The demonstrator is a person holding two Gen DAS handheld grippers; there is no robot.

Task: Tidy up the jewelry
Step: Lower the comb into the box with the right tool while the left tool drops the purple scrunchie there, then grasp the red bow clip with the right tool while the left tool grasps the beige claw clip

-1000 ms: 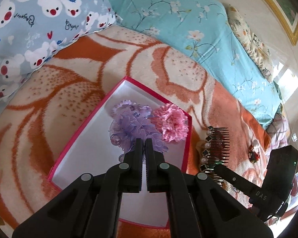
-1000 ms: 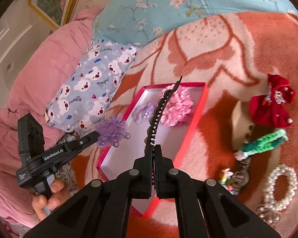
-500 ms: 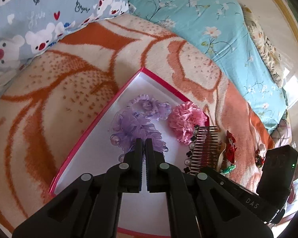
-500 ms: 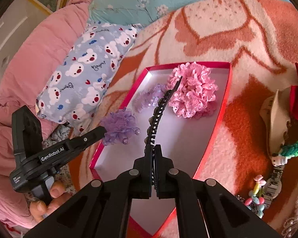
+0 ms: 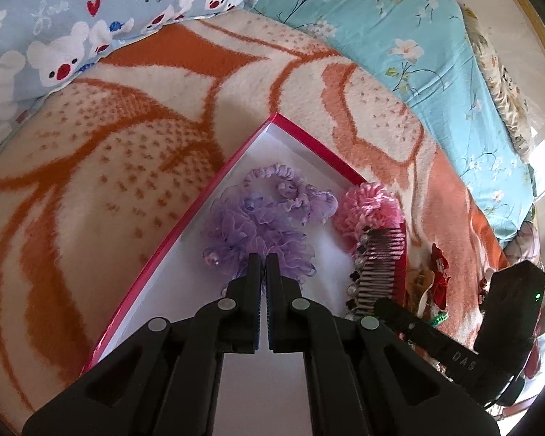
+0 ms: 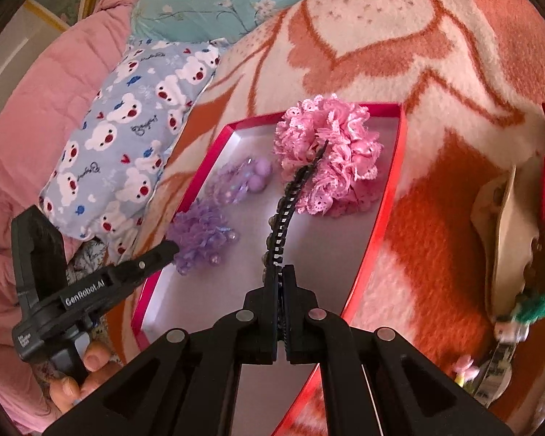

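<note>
on the blanket (image 5: 134,167), left gripper (image 5: 263,258) pinches a purple scrunchie (image 5: 258,236); right gripper (image 6: 280,272) pinches a comb (image 6: 290,203) over the box (image 6: 392,181).

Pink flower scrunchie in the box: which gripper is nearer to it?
Right. The right gripper holds a comb whose tip reaches the pink scrunchie. The left gripper holds a purple scrunchie at the box's opposite side.
</note>
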